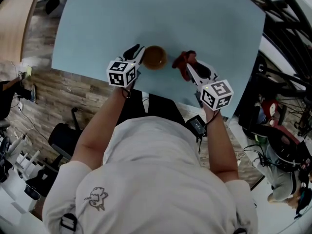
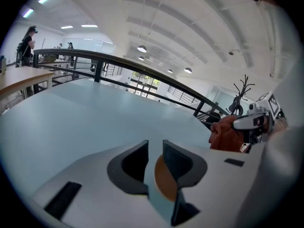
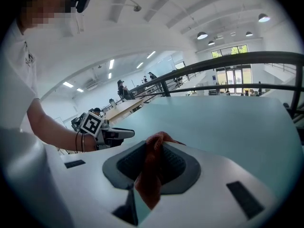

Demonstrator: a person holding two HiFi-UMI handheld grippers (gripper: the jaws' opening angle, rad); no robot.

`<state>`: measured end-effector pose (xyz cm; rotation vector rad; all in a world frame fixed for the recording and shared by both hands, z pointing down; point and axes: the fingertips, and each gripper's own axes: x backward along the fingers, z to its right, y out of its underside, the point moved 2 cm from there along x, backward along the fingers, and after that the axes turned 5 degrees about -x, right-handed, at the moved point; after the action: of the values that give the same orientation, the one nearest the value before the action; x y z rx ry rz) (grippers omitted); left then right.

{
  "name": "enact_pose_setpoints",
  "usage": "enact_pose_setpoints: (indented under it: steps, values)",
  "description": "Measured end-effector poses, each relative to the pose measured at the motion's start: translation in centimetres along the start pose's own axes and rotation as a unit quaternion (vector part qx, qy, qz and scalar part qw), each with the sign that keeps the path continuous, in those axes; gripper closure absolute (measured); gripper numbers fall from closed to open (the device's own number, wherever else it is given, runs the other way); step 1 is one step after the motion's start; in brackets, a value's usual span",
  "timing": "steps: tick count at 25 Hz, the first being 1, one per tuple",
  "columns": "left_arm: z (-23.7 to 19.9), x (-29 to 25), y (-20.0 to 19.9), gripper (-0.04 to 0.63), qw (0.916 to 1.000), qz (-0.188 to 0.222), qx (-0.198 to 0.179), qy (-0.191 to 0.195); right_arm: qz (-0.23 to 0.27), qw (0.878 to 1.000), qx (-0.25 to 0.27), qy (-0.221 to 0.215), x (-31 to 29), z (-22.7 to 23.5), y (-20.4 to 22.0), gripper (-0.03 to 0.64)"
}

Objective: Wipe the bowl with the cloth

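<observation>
White shirt [image 1: 161, 179] fills the near head view and hides the front edge of the surface [image 1: 146, 13]. Fingers of the left gripper [image 1: 138, 50] stand apart just beside the brown bowl [image 1: 155, 57], which one finger partly covers in the left gripper view. Fingers of the right gripper [image 1: 189, 67] are clamped on the red cloth [image 1: 181, 58], near the bowl's right.

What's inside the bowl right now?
Nothing visible: the head view shows a bare interior in the brown bowl. The red cloth is outside it, clamped in the right gripper beside the bowl. The left gripper hides part of the bowl's left rim.
</observation>
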<state>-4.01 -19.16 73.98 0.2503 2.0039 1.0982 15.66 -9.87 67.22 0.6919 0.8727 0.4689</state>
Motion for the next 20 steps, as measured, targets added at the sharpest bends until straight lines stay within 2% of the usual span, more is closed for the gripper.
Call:
enact_pose_setpoints:
  steps: [4,6,9,20]
  values:
    - [0.3,2.3,-4.2,0.537,0.9992,0.036,-0.016,-0.011,0.021,1.0,0.016,-0.005,1.1,-1.0,-2.4,0.526]
    - [1.3,3.5,-6.4,0.562,0.9984,0.051,-0.026,-0.001,0.03,0.999,0.026,-0.008,1.9,-1.8,-3.5,0.526]
    - [3.1,5.7,-8.9,0.575,0.9968,0.075,-0.018,0.023,0.046,0.998,0.041,-0.013,3.4,-3.1,-5.3,0.526]
    - [5.7,12.5,-12.7,0.581,0.9912,0.122,-0.05,0.011,0.087,0.992,0.073,-0.053,5.4,-6.4,-9.2,0.526]
